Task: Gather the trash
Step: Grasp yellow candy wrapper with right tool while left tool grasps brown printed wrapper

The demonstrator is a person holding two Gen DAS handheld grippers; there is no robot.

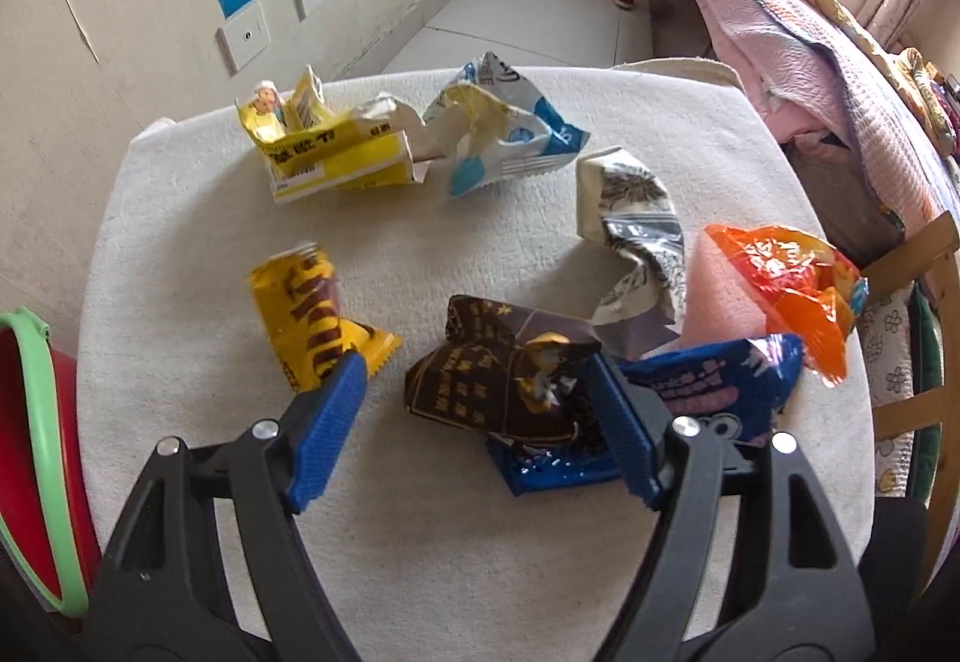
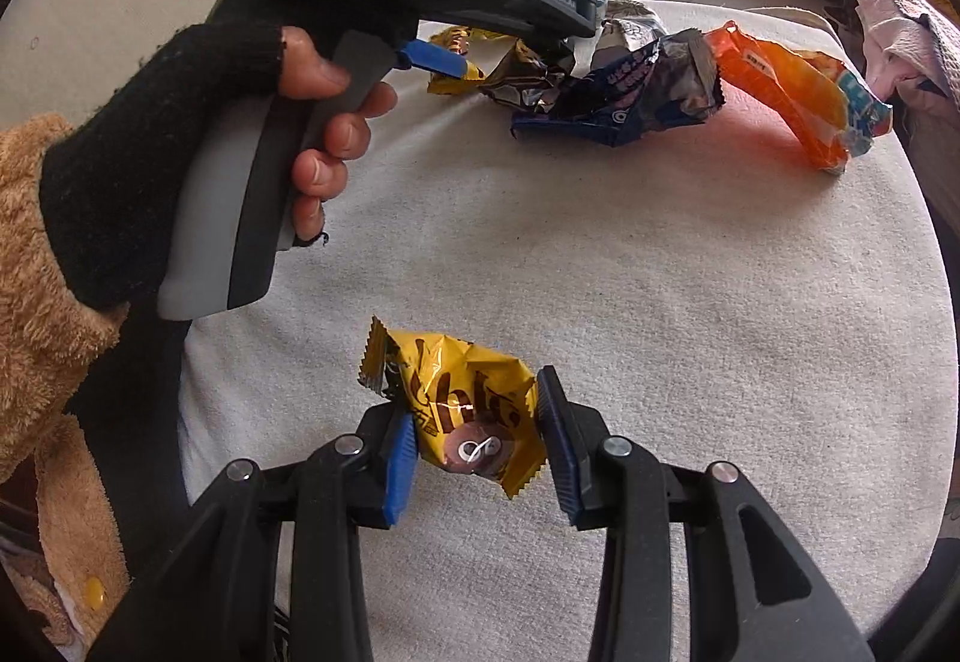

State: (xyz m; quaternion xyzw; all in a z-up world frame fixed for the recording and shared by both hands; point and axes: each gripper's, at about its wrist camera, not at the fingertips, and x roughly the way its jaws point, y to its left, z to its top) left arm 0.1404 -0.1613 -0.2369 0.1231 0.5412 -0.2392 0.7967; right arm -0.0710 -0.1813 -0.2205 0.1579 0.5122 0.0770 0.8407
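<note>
Several crumpled snack wrappers lie on a white cloth-covered table (image 1: 420, 542). My left gripper (image 1: 477, 410) is open, its jaws either side of a dark brown wrapper (image 1: 498, 380) that lies on a blue wrapper (image 1: 708, 386). A yellow-brown wrapper (image 1: 312, 320) is by its left finger. My right gripper (image 2: 477, 434) is shut on another yellow wrapper (image 2: 462, 404) and holds it just above the table. The left gripper body and gloved hand (image 2: 288, 80) show in the right wrist view.
An orange wrapper (image 1: 786, 284), a grey patterned wrapper (image 1: 642, 242), a blue-white wrapper (image 1: 504, 128) and a yellow carton (image 1: 324, 152) lie farther back. A red bin with a green rim (image 1: 36, 452) stands at the left. A bed with blankets (image 1: 810, 62) is at the right.
</note>
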